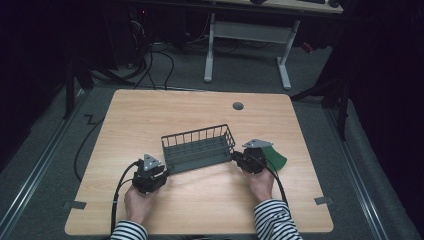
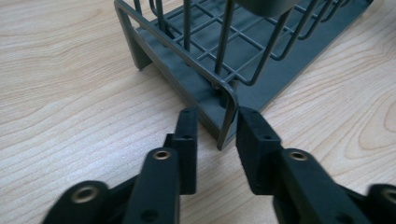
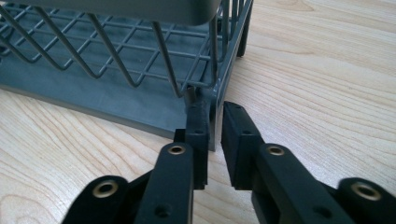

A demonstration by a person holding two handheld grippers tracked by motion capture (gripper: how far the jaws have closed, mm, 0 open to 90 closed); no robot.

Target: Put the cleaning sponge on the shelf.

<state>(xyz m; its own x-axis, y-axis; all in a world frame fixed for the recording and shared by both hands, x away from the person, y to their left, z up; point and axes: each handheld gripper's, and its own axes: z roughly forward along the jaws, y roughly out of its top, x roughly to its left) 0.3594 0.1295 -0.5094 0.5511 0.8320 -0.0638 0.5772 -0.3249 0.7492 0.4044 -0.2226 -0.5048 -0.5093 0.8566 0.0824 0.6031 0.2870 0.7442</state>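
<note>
Straddling the near corner posts of the rack, which sits mid-table, the left claw at 7 o'clock has a gap around its post while the right claw at 3 o'clock looks clamped; stiff, light wire, best held by corners.

Dim high view (dark surroundings); gripper views bright, sharp.

Both hands low over the table, left tongs and right tongs pointing inward, jaws nearly closed.
</note>
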